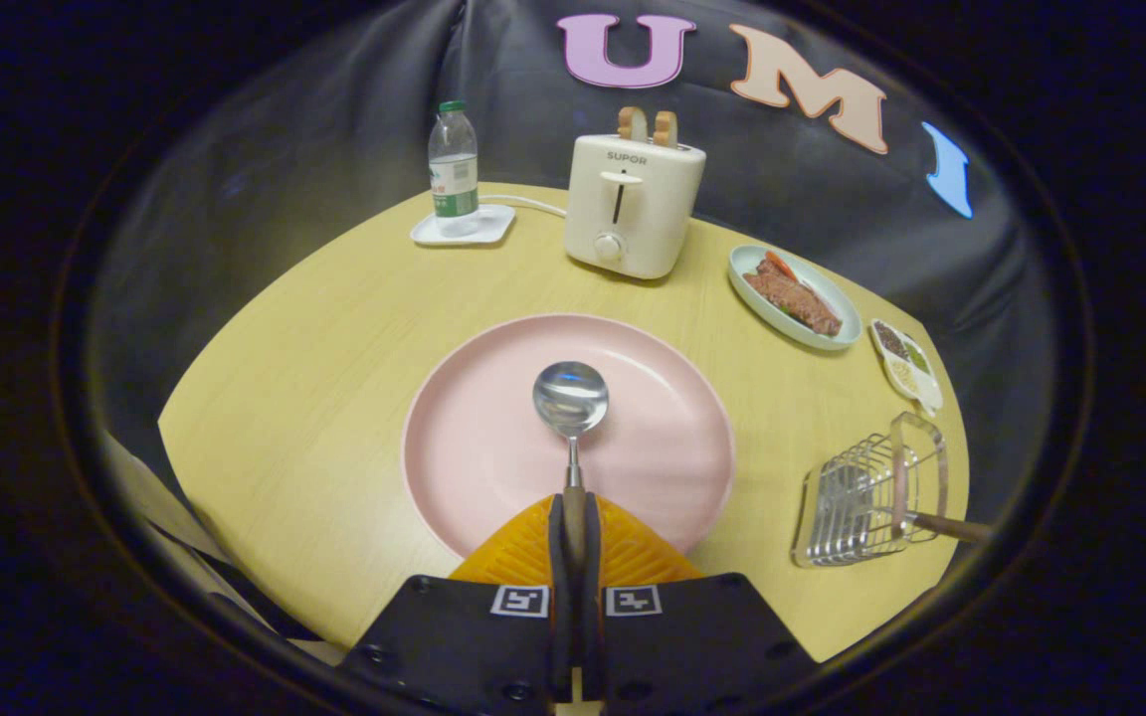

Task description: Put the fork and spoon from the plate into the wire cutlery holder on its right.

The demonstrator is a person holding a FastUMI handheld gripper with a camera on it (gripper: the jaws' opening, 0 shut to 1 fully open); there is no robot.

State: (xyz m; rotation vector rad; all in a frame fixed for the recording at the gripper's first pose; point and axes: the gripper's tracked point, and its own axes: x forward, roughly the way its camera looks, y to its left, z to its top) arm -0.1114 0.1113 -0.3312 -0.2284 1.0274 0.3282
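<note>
A round, light wooden table (314,388) carries everything. A pink plate (493,467) lies at its middle and serves as the landmark. Beyond the plate stands a cream toaster (633,209). Beyond the plate to the left, a white coaster (464,227) rests on the wood. To the plate's right lies a wire cutlery holder (866,492). Right of and beyond the plate sit a pale blue dish (792,296) and, nearer the table edge, a small divided dish (906,366).
</note>
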